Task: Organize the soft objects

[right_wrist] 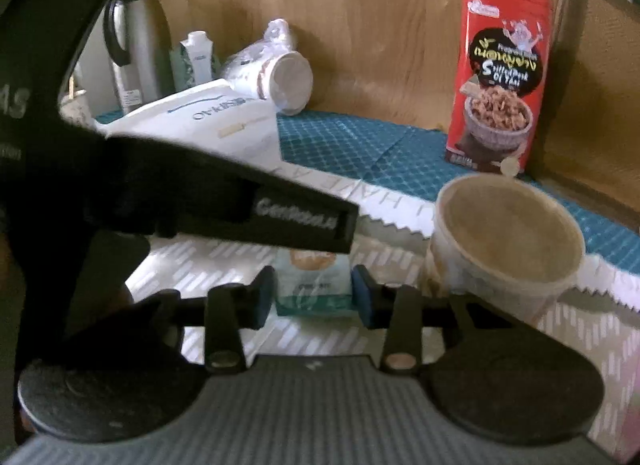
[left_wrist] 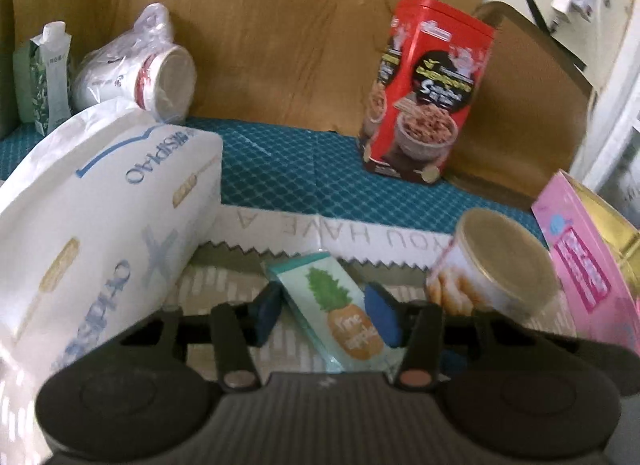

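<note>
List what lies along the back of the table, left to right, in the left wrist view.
Green-and-white carton → bagged paper cups lying on their side → red snack tin standing upright → brown tray leaning at the far right.

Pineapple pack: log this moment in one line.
pineapple pack flat on mat | left gripper open, straddling it | right gripper open around it | not lifted

A wooden panel wall (left_wrist: pixel 260 25) is standing behind the table, which is wearing a teal diamond-patterned cloth (left_wrist: pixel 280 169). A brown mesh chair back (right_wrist: pixel 596 77) is leaning in at the right. Daylight is falling across the pale patterned mat (right_wrist: pixel 240 261) in front.
</note>
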A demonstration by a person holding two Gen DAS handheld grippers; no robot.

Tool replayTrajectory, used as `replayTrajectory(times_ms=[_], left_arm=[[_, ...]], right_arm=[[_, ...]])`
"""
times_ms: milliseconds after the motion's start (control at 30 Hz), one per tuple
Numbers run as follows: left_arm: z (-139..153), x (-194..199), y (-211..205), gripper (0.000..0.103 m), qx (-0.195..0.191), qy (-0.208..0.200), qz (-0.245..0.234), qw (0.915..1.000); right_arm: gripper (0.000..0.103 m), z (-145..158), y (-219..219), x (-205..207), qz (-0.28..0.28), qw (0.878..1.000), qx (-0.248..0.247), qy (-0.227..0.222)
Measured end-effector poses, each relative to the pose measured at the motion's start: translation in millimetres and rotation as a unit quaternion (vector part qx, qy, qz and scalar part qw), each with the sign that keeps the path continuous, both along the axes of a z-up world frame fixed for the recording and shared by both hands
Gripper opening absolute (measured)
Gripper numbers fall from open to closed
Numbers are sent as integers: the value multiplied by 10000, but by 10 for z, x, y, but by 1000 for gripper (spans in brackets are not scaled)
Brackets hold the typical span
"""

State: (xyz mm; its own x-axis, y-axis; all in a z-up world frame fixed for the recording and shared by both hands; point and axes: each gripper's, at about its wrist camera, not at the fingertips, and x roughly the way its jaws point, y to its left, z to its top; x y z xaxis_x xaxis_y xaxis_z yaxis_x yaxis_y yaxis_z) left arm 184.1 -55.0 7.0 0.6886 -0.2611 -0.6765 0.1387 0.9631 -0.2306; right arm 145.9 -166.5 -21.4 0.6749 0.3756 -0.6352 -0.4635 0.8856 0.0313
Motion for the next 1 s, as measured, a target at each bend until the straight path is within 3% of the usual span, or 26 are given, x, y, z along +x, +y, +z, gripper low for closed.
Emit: replayTrajectory(times_ms=[233, 533, 1000], left_arm=[[40, -521, 123, 47, 452, -161, -36, 9988], [67, -1022, 534, 47, 405, -96, 169, 9990], [50, -1167, 662, 47, 301, -194, 201, 9992]], right_arm=[[44, 29, 41, -326, 245, 9977, 497, 397], [45, -21, 498, -912, 810, 9967, 7, -29], [47, -97, 612, -1070, 752, 9963, -114, -394]])
